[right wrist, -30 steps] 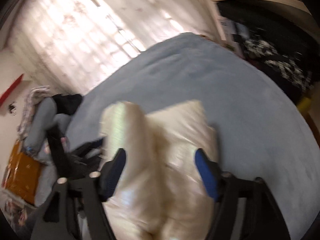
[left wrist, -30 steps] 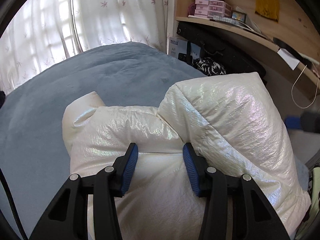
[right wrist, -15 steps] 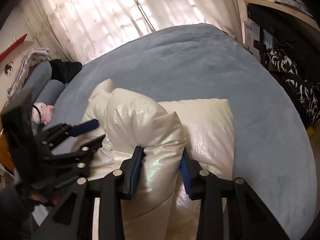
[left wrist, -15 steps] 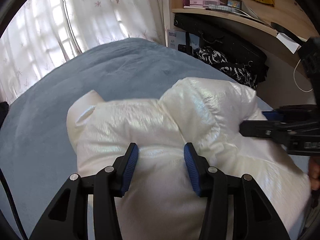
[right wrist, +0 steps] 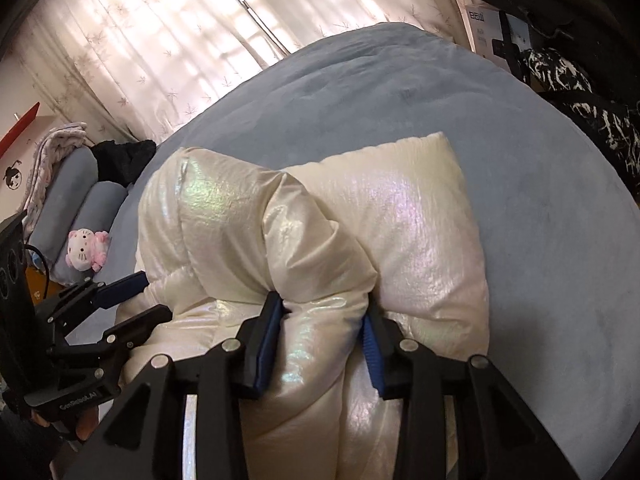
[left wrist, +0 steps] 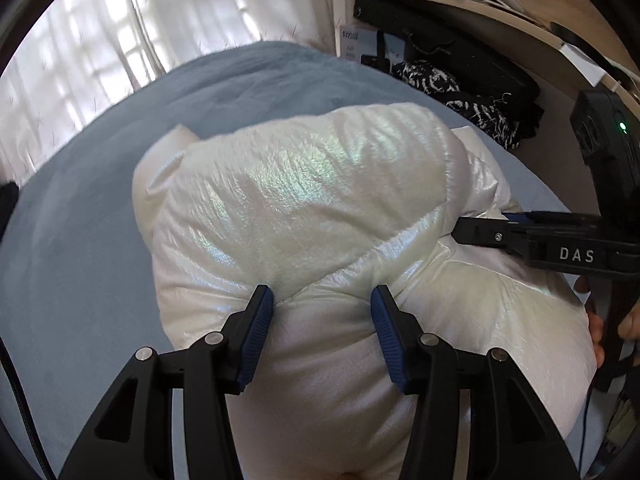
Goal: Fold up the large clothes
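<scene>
Puffer jacket (left wrist: 304,200), pearly white, lies bunched mid-bed on the blue bed cover (left wrist: 80,260). Looks light, soft, springy, w/ a slick shell likely to slip, so pinch deep at quilt seams, not the smooth bulges. Left hand-held gripper (left wrist: 322,300) is clamped on a fold of it; right hand-held gripper (right wrist: 322,312) likewise. Plenty of free bed beyond toward the curtains (right wrist: 160,40); near edge prob. close, view poor. Plush toy (right wrist: 86,250) sits well apart.

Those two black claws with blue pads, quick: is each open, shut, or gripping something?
Left gripper: shut on the puffy, shiny white padded jacket.
Right gripper: shut on a bunched fold of the same jacket.
</scene>
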Motion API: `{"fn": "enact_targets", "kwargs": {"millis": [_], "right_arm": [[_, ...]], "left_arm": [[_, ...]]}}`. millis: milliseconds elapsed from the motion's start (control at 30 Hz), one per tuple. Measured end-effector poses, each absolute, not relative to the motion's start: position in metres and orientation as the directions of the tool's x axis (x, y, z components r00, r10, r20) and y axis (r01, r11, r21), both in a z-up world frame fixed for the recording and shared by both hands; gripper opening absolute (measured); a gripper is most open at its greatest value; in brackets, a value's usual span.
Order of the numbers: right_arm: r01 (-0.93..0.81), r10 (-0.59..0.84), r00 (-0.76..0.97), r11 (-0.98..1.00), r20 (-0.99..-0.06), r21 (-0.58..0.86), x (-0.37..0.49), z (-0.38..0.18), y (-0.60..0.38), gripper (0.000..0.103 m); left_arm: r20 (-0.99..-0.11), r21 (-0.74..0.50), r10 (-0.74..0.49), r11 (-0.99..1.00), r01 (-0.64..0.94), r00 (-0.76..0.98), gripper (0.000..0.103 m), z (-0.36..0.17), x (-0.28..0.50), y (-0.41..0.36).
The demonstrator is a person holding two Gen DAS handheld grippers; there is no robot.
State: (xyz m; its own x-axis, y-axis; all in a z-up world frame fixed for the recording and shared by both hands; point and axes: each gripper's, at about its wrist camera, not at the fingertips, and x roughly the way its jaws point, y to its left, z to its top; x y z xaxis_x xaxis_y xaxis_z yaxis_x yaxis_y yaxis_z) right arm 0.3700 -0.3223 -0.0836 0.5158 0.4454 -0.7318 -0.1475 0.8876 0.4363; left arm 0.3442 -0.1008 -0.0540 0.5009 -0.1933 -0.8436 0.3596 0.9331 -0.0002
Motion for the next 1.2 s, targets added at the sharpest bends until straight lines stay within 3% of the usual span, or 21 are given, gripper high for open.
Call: {"fn": "enact_targets", "kwargs": {"millis": [367,1000,1200], "right_arm": [[-0.136,0.474,0.525,0.867,-0.707,0.479,0.375,-0.107,-0.324,0.038],[-0.134,0.413,0.555,0.901,-0.722,0.413,0.370,-0.109,-0.308,0.038],[-0.143,0.323,0.532,0.946,-0.783,0.292,0.359,-0.079,-0.298,0.049]], "left_arm": [[-0.832,0.061,-0.151,0.932,0.358,0.534,0.050,-0.077,0.344,-0.109],[-0.809,0.055,-0.158,0.938,0.341,0.566,0.053,-0.084,0.339,-0.103],[-0.812,0.011,-0.159,0.958,0.287,0.561,0.060,-0.063,0.330,-0.097]]}}
